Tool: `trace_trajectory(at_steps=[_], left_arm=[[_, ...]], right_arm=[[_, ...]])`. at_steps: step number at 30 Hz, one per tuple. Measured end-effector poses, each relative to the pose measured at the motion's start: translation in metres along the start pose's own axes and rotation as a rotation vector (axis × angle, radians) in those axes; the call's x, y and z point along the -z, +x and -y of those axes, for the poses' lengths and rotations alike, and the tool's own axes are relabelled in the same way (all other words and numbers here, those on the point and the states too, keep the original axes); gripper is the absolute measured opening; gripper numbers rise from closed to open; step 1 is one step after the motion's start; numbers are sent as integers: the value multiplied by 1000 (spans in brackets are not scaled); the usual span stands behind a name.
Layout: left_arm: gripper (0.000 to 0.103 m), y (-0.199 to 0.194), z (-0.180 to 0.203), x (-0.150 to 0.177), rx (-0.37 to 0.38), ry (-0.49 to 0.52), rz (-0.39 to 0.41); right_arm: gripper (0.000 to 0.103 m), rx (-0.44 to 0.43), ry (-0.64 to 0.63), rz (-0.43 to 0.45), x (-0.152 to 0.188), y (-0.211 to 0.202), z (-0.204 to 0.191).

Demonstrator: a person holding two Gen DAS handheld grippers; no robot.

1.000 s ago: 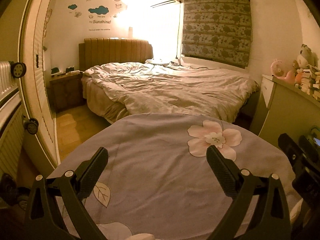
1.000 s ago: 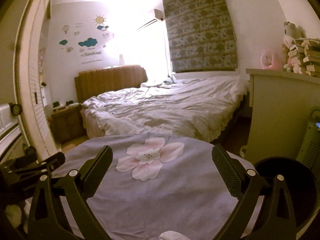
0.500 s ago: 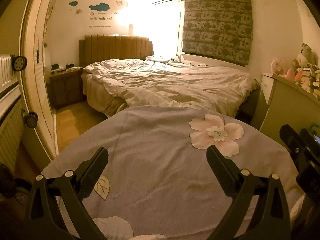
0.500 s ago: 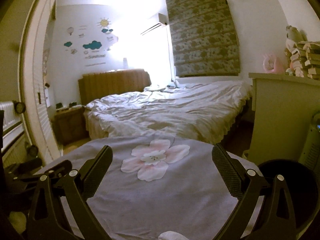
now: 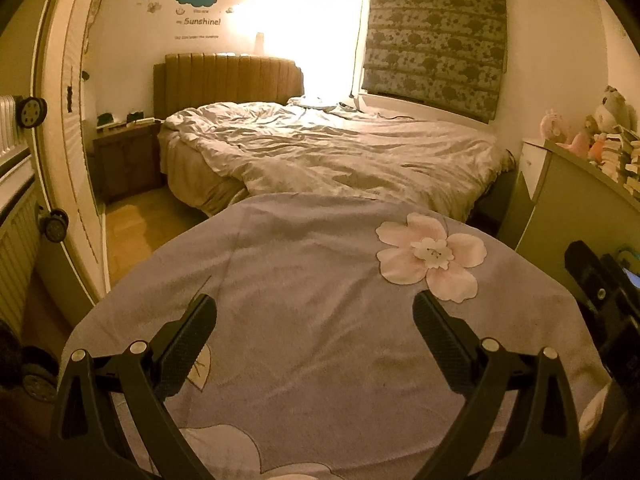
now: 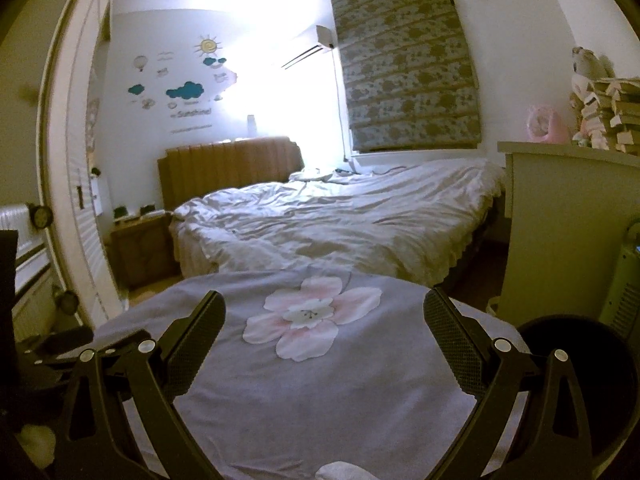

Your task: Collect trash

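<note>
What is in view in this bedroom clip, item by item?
Cloth-covered table: one, lilac with pink flower, foreground.
White scrap: one, near edge of cloth; unclear what.
Bin: one, black, right of table.
Bed: one, pale rumpled duvet, tan headboard, behind table.
Nightstand: one, dark wood, left of bed.
Blind: one, patterned, lowered.
Wall stickers: several, blue clouds, sun.
Cabinet: one, pale, right; stacked books, plush toys.
Left hand-held gripper: open, empty.
Right hand-held gripper: open, empty.
</note>
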State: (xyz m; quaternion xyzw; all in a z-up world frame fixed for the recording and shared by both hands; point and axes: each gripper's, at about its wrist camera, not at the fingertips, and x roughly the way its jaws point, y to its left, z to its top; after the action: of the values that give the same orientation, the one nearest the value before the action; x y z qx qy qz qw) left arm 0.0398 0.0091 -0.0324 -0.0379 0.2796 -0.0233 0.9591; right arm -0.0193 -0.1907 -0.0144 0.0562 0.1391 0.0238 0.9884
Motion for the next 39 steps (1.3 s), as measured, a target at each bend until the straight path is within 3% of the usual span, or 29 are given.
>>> trace_trajectory(at_steps=[39], left_arm=[[97, 2, 11, 5, -7, 30, -23]], right_arm=[[98, -7, 25, -8, 0, 0, 0]])
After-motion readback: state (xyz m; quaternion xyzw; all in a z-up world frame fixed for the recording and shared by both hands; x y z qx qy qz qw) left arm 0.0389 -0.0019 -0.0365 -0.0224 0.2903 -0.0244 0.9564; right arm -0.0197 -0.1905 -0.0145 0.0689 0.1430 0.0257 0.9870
